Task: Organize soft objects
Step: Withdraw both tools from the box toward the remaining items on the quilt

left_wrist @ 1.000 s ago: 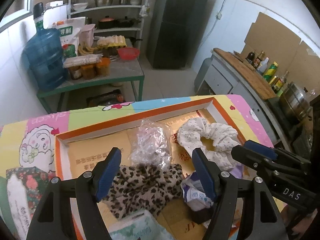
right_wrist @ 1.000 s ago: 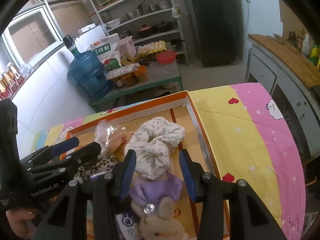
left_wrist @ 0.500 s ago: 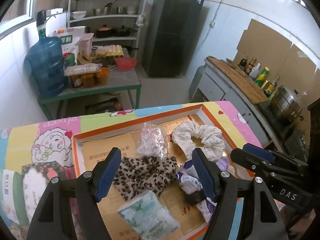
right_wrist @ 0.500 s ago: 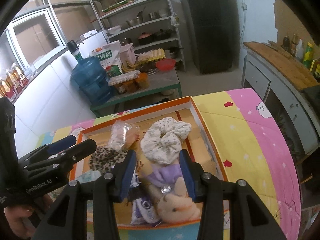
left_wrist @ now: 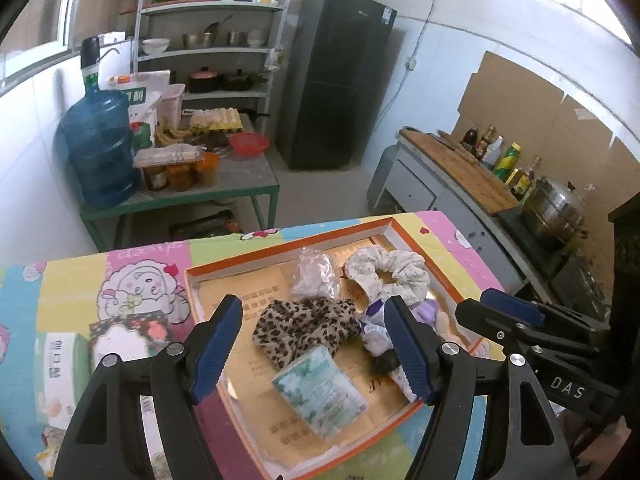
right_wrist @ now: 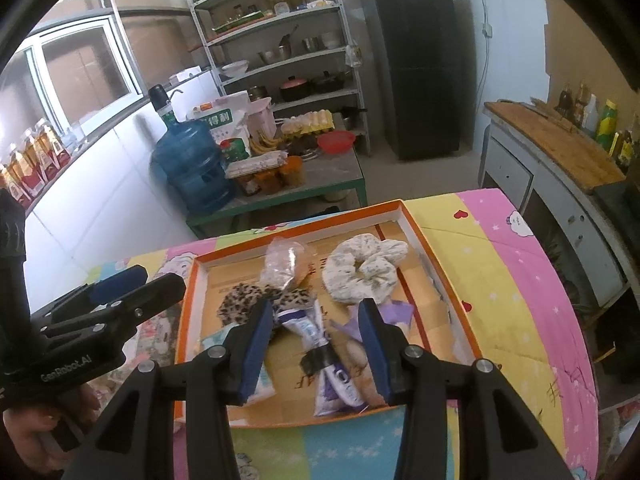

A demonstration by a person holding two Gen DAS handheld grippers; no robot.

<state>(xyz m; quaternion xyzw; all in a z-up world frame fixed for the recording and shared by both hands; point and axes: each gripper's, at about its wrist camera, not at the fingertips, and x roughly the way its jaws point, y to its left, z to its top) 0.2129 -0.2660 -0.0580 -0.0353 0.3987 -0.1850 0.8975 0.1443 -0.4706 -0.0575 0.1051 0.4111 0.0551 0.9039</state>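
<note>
Both your grippers are wide apart and hold nothing: the left gripper (left_wrist: 314,344) hangs over the leopard scrunchie (left_wrist: 304,326) in the orange tray (left_wrist: 288,246), and the right gripper (right_wrist: 316,344) hangs over the purple-white packet (right_wrist: 320,354) near the front wall of the tray. The packet lies below and between the right fingers, its long axis running from far-left to near-right. I judge that your right hand is the nearer one for it.

Matte black plastic tongs with ribbed blue pads

Left tongs (left_wrist: 314,346) and right tongs (right_wrist: 316,350) show silver screws; white lettering reads "DAS" and "GenRobot.AI"; bare fingers (right_wrist: 24,432) grip one handle.
</note>
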